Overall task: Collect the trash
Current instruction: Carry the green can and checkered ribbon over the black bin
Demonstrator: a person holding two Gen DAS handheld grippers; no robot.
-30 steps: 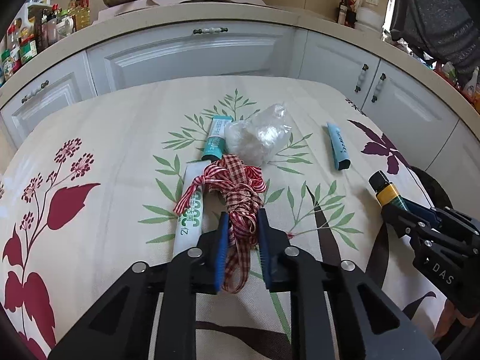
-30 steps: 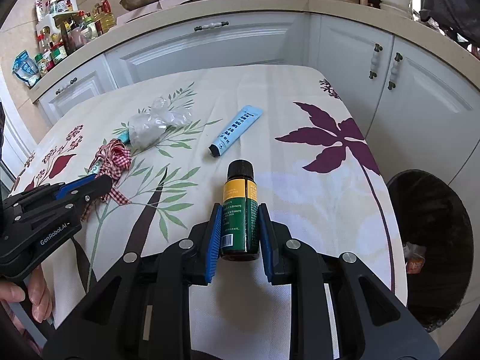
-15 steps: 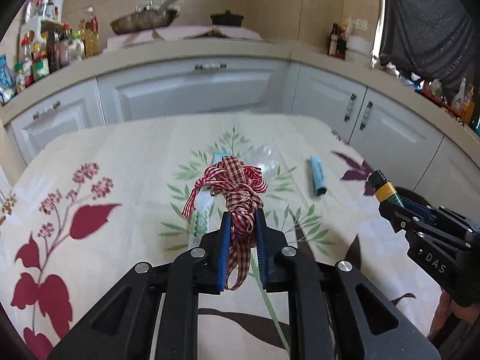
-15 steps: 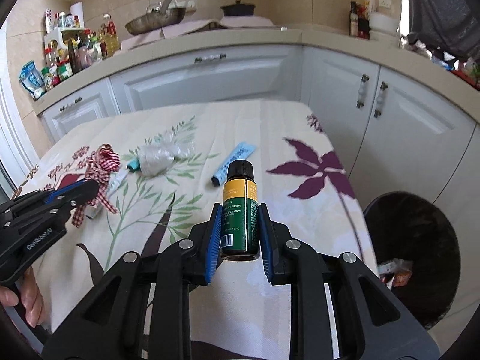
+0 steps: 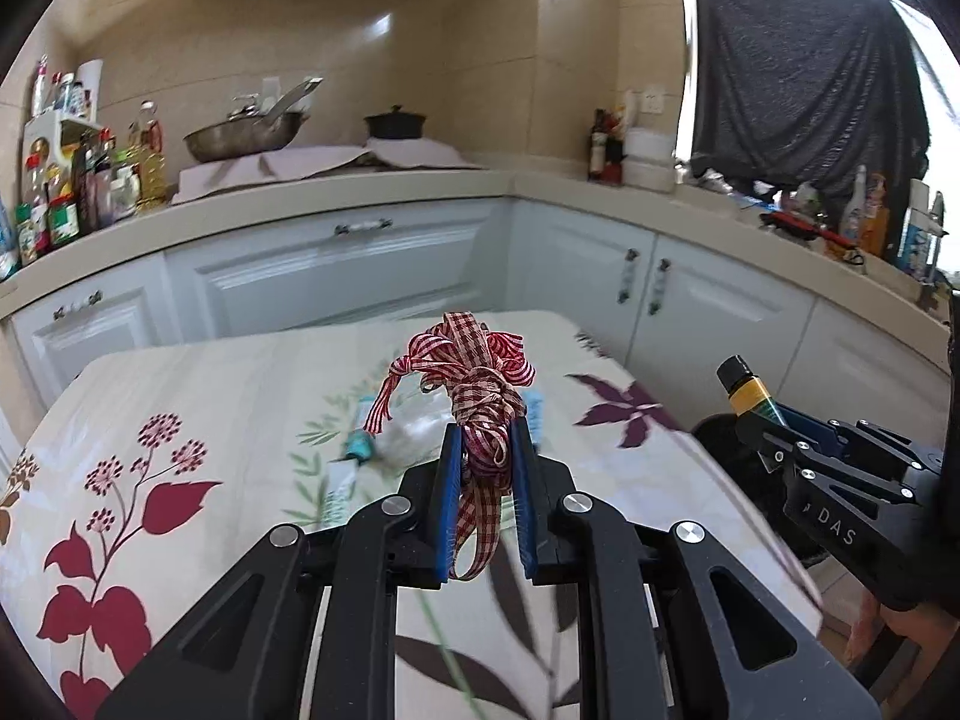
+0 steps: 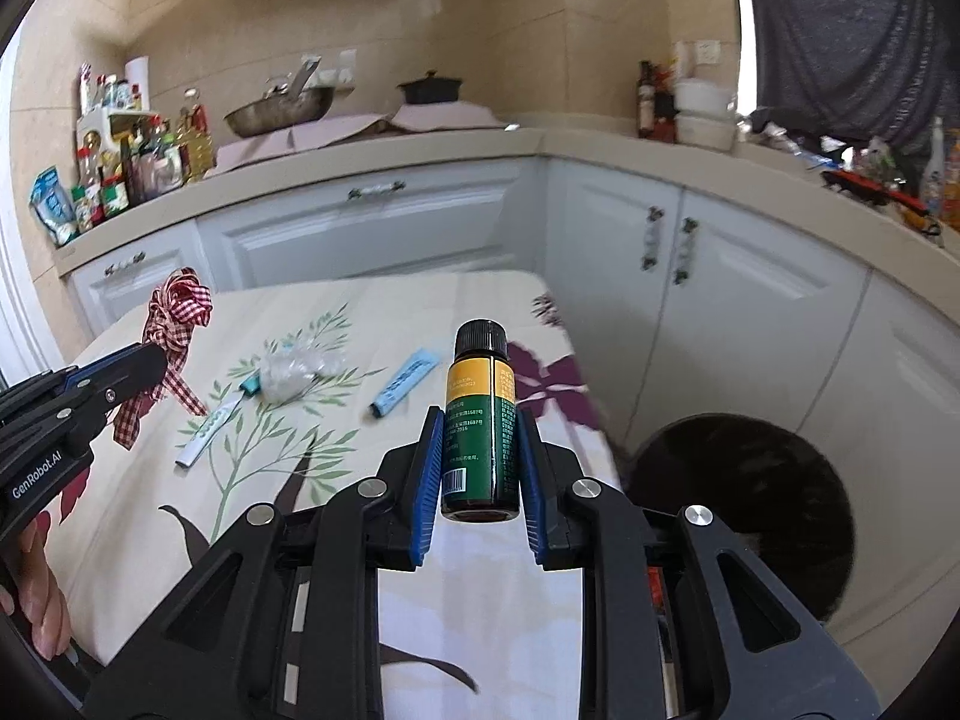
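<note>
Red-and-white gingham ribbon (image 5: 474,396) is bunched between the blue pads of the left gripper (image 5: 485,480), which is clamped narrow on it, 1 loose tail hanging below the jaws; the bundle is carried clear above the floral tablecloth (image 5: 198,396). The right gripper (image 6: 480,468) is likewise pinched on a small dark bottle (image 6: 480,420) with a yellow-and-green label, black cap up, its long axis upright along the fingers and its base free of the table.

What the coming drop turns on, as I judge it, is the black trash bin (image 6: 756,504): it stands on the floor just off the table's edge, at about 4 o'clock from the bottle in the right wrist view. The right hand is plainly the nearer one; from the left gripper the bin lies at about 3 o'clock, partly behind the right gripper.

Left on the cloth: a crumpled clear plastic wrapper (image 6: 294,369), a white tube (image 6: 210,426) and a light-blue tube (image 6: 402,387), all near mid-table.
</note>
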